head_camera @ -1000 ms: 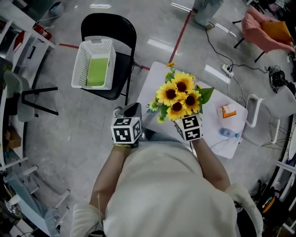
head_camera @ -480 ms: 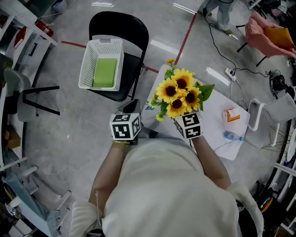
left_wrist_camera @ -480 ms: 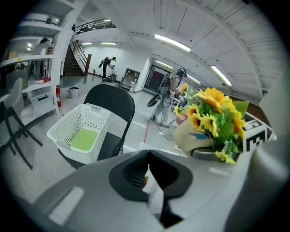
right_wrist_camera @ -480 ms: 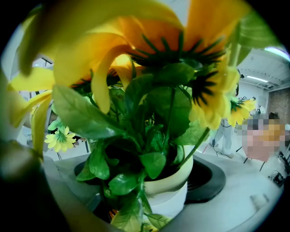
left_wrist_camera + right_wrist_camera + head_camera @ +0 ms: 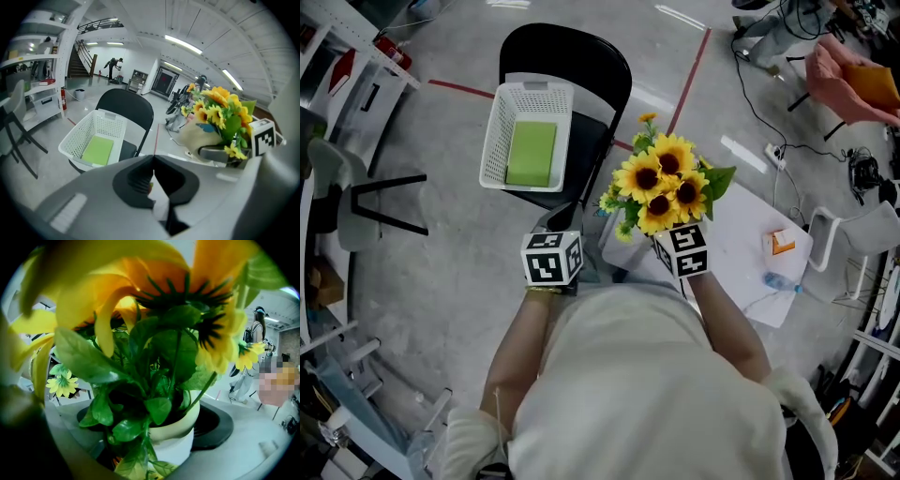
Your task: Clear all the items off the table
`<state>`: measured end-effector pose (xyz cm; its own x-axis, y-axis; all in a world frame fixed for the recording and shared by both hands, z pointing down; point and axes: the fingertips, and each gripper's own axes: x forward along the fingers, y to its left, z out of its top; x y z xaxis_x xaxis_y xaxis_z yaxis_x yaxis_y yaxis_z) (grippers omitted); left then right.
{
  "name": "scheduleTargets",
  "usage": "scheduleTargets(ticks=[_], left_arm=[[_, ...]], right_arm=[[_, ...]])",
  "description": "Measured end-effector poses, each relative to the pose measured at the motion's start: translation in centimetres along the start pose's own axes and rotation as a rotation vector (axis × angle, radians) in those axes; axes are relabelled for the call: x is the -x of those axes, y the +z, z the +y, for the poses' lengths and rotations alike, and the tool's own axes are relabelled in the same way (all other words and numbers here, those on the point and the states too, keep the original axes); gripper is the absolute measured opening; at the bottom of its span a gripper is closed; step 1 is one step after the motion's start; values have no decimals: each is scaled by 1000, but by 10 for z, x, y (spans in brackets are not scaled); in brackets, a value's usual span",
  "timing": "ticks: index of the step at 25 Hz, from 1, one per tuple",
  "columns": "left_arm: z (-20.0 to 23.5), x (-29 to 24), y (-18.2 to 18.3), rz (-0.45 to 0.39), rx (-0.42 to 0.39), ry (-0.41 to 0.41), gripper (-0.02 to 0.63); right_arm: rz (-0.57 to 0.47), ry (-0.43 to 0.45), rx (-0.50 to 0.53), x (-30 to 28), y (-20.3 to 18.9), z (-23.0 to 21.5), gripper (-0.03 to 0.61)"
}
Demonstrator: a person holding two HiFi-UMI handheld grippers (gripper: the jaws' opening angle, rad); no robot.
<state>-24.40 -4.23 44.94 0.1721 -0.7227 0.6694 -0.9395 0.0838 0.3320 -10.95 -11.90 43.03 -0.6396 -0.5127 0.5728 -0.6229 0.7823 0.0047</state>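
- The right gripper (image 5: 684,251) has its jaws spread wide, and between them stands a small white round pot (image 5: 176,446). A dark pad presses on each side of it, so the pot is held.
- From this pot, a bunch of artificial yellow sunflowers with green leaves (image 5: 664,187) rises just above the jaws. It fills almost the whole right gripper view.
- The left gripper (image 5: 153,164) has its jaws closed together with nothing between them. It hangs beside the right gripper, on that gripper's left.
- Ahead of the left jaws and a little to their left is a white plastic lattice basket (image 5: 495,141). It stands on the seat of a black folding chair (image 5: 567,52), and a flat light-green rectangular pad (image 5: 532,153) lies inside it.
- To the right of the right jaws and beyond them is the white rectangular table (image 5: 736,248). A small orange box (image 5: 782,244) and a clear plastic bottle (image 5: 778,281) lie on it, both well apart from the jaws.
- I judge that the step in hand is carrying the flower pot from the table to the basket.
- The next move calls for bringing the pot over the basket and lowering it upright beside the green pad. Only then should the jaws let go, because the tall flowers may tip the pot.
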Motion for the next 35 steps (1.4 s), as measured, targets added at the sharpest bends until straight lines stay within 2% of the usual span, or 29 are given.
scheduleTargets(ticks=[6, 12, 17, 25, 35], left_arm=[[58, -3, 19, 5, 30, 25, 9], [58, -5, 13, -3, 44, 45, 9], [118, -15, 21, 40, 68, 37, 9], [173, -28, 24, 87, 97, 34, 9], [219, -39, 29, 120, 97, 42, 9]], right_arm=[[19, 28, 10, -53, 32, 29, 515], [3, 46, 15, -64, 36, 34, 515], [41, 75, 9, -130, 56, 75, 515], [74, 99, 5, -202, 69, 109, 515], [108, 98, 9, -264, 72, 128, 515]])
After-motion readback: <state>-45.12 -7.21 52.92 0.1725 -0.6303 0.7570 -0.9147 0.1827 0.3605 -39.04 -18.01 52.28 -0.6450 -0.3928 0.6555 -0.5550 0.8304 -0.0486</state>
